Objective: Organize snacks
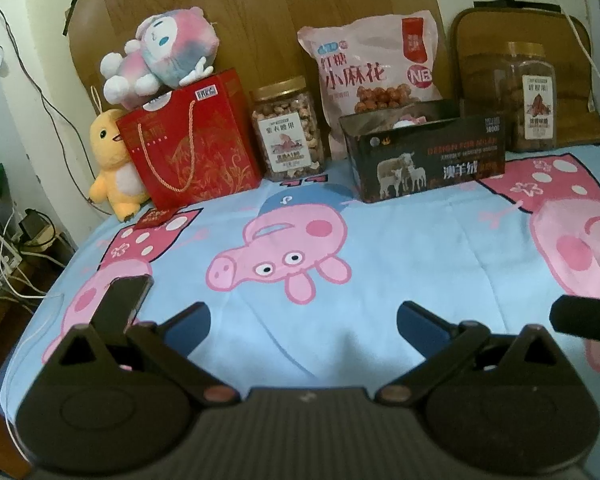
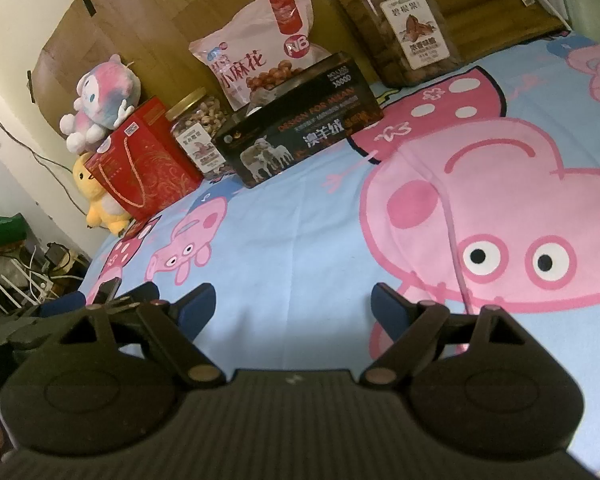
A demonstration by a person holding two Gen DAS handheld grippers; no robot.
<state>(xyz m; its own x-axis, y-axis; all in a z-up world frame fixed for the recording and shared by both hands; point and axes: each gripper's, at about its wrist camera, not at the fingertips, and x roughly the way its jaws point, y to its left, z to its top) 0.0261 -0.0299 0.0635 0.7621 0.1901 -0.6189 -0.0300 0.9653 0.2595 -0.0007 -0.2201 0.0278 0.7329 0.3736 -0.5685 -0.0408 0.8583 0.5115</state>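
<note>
I am looking across a bed covered in a light blue sheet printed with pink cartoon pigs (image 1: pixel 364 240), and I am using the black cardboard box printed with sheep (image 1: pixel 428 156) as my landmark. Far to the left of that box a yellow plush chick (image 1: pixel 114 160) is leaning against a red paper gift bag with a rope handle (image 1: pixel 192 140), and a pink and blue plush doll (image 1: pixel 160 60) is lying on top of the bag. Just left of the box a clear plastic jar of nuts with a gold lid (image 1: pixel 288 128) is standing upright. Behind the box a pink snack pouch with a window showing fried twists (image 1: pixel 376 68) is leaning on the wooden headboard (image 1: pixel 260 8). To the right of the box a larger clear jar of dark nuts (image 1: pixel 532 96) is standing. My left tongs (image 1: pixel 304 320) are hovering released over the sheet in front of the box, jaws spread, grasping nothing. My right tongs (image 2: pixel 294 304) are likewise hanging wide and empty.
</note>
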